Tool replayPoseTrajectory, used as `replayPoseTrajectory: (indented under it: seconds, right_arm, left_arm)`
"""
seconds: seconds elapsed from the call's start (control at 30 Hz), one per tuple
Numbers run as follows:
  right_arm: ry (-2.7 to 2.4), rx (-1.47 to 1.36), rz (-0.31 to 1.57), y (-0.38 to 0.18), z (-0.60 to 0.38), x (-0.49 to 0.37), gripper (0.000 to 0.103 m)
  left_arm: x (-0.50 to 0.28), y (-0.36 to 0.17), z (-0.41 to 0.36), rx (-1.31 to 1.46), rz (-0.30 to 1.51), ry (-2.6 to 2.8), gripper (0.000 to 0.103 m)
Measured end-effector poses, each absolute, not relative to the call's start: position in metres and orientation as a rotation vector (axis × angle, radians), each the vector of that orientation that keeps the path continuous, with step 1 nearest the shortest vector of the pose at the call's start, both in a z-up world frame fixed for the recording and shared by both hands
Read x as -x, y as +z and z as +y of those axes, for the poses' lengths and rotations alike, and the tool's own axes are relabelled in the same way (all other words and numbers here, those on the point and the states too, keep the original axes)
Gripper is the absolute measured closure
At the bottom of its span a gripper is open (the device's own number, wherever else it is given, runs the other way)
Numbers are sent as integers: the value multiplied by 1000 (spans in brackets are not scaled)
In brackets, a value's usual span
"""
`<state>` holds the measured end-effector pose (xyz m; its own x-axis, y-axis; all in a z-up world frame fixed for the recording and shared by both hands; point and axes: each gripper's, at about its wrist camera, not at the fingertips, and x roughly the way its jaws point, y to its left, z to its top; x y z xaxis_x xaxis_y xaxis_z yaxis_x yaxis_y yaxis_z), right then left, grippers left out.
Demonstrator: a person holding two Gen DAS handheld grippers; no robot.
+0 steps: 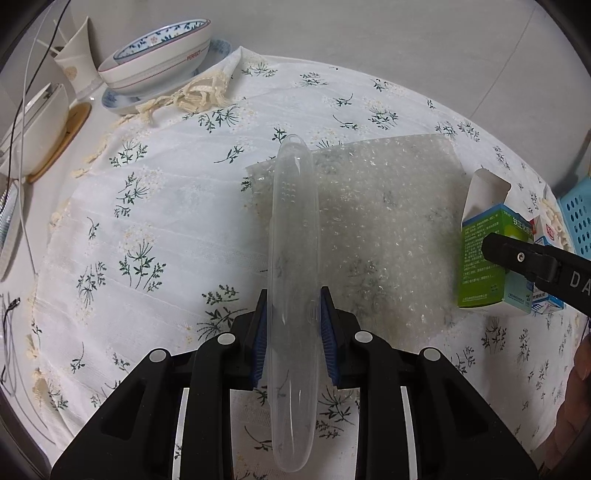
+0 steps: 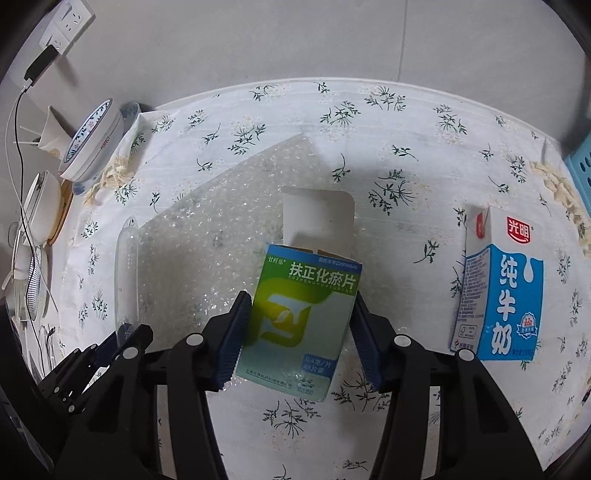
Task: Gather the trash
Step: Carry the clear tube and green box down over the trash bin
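My left gripper point(image 1: 293, 336) is shut on a long clear plastic case point(image 1: 293, 258), which lies lengthwise between its blue pads over the floral tablecloth. A sheet of bubble wrap point(image 1: 388, 221) lies on the cloth just right of it. My right gripper point(image 2: 301, 336) has its blue pads against both sides of a green medicine box point(image 2: 301, 314) with its top flap open. That box point(image 1: 487, 258) also shows at the right of the left wrist view, with the right gripper's finger in front of it. A blue and white milk carton point(image 2: 502, 284) stands right of the box.
A patterned bowl point(image 1: 159, 55) on a plate, a paper cup and a white bowl point(image 1: 44, 125) on a wooden coaster stand at the far left. A blue perforated basket point(image 1: 578, 218) sits at the right table edge. Cables and a wall socket point(image 2: 64, 26) are on the left.
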<state>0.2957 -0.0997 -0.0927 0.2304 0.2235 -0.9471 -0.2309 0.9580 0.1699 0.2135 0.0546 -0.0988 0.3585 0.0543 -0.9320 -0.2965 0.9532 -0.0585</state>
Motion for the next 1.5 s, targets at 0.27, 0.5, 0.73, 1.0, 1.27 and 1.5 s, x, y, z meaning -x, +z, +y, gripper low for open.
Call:
replayPoseTrajectory:
  seconds: [0.27,0.5,0.73,1.0,1.27,1.5]
  right_arm:
    - [304,6,1269,-79,-111,-278,52]
    - [292,4,1245,-68,-121,-259,52]
    - [284,3,1212,-53,-130,-234,52]
    - [272,10,1176,-35,-138,-205,52]
    - [268,1,1154,-23,-141,-175,52]
    - [271,-2,1139,-15,-142,-147,52]
  left_arm:
    - [-197,-92,57,239,1182,228,78]
    - [-179,-86,58,250,1178,218,78]
    - [-155,-76,53,246,1170,200,78]
    - [-131,-65,42,235,1154,161,78]
    - [-106,-57,36,212,1149,132,78]
    - [-83,-47,37,205,1138,116,78]
